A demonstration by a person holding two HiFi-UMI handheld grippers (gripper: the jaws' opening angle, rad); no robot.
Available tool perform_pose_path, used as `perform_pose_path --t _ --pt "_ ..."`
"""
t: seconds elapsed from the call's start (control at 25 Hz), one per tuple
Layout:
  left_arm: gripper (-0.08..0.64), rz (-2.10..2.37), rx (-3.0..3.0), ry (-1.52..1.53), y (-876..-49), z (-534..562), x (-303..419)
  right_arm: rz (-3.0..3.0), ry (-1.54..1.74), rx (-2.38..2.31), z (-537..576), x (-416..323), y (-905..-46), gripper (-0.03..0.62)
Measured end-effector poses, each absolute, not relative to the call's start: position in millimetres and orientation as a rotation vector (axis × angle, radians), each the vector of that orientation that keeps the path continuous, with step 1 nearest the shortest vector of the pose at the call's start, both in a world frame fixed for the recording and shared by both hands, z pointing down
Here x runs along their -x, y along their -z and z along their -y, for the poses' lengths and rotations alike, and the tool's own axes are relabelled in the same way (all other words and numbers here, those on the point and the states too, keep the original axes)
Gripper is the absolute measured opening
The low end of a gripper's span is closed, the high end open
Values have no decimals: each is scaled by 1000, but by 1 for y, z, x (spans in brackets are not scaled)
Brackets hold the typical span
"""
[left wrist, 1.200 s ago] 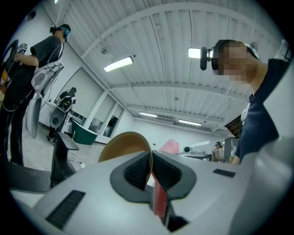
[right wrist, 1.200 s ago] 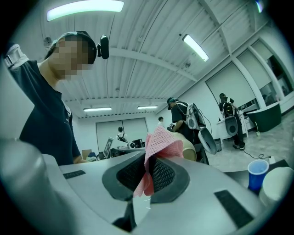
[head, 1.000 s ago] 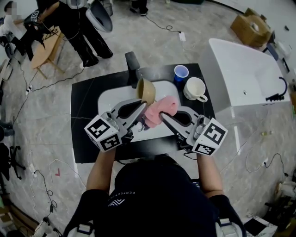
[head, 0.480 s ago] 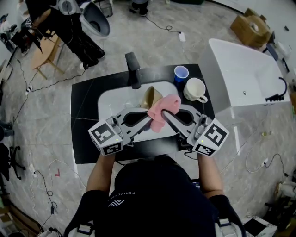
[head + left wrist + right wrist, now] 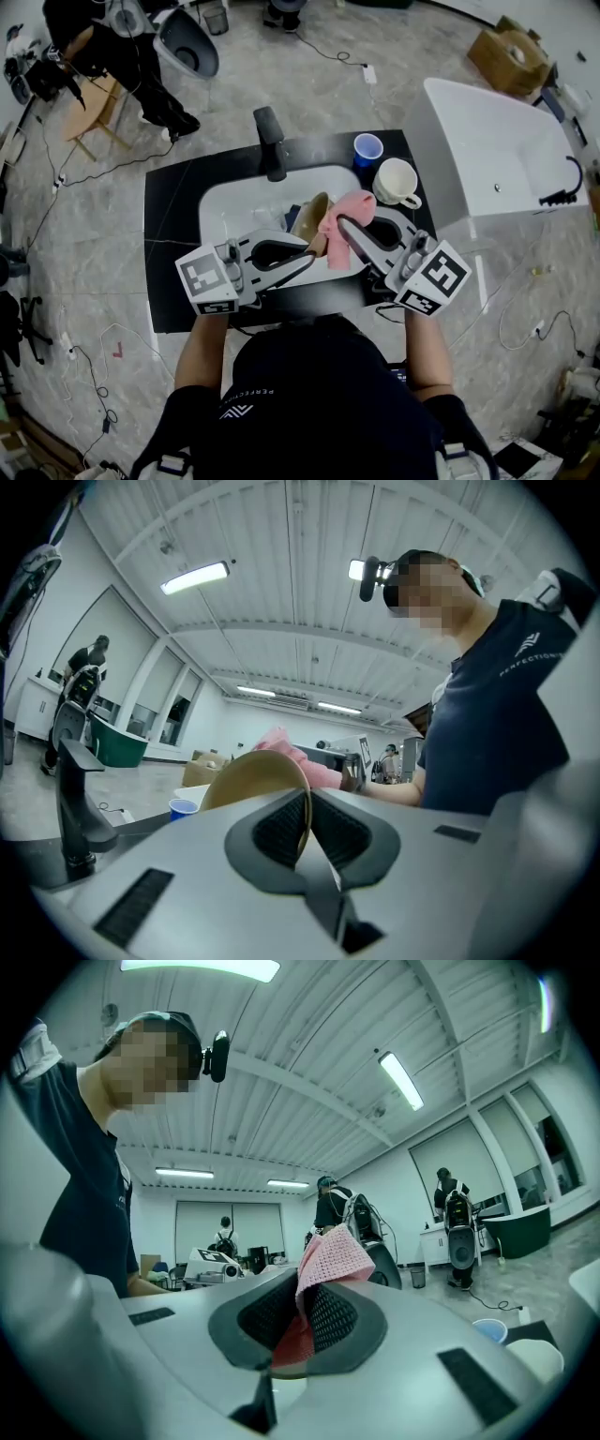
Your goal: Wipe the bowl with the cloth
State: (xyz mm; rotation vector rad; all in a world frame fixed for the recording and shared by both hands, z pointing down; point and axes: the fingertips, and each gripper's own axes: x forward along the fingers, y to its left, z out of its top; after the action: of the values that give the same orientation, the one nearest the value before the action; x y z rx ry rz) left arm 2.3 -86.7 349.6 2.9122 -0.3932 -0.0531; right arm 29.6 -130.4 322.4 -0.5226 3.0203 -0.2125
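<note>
Over the white sink [image 5: 230, 202], my left gripper [image 5: 317, 246] is shut on the rim of a tan bowl [image 5: 310, 216], held on edge; in the left gripper view the bowl [image 5: 255, 781] rises from between the jaws. My right gripper [image 5: 343, 223] is shut on a pink cloth [image 5: 342, 225], which lies against the bowl's right side. The cloth [image 5: 330, 1258] sticks up from the jaws in the right gripper view. Both grippers point level and meet above the sink.
A black faucet [image 5: 270, 141] stands at the back of the sink. A blue cup [image 5: 367, 148] and a white mug [image 5: 397, 181] sit on the black counter [image 5: 169, 244] at the right. A white tub [image 5: 492, 155] stands beyond. People stand at the far left.
My left gripper has swung the bowl to the right and nearer to me. The cloth in my right gripper has shifted slightly right and stays against the bowl.
</note>
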Motion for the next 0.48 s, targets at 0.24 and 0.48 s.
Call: perform_pose_path --t 0.24,0.48 --pt "21 317 -2931 11 -348 83 -2 -3040 204 559 138 -33 -324 43" --pt "23 211 -2919 84 -343 74 1 -3038 245 546 143 -37 -329 43"
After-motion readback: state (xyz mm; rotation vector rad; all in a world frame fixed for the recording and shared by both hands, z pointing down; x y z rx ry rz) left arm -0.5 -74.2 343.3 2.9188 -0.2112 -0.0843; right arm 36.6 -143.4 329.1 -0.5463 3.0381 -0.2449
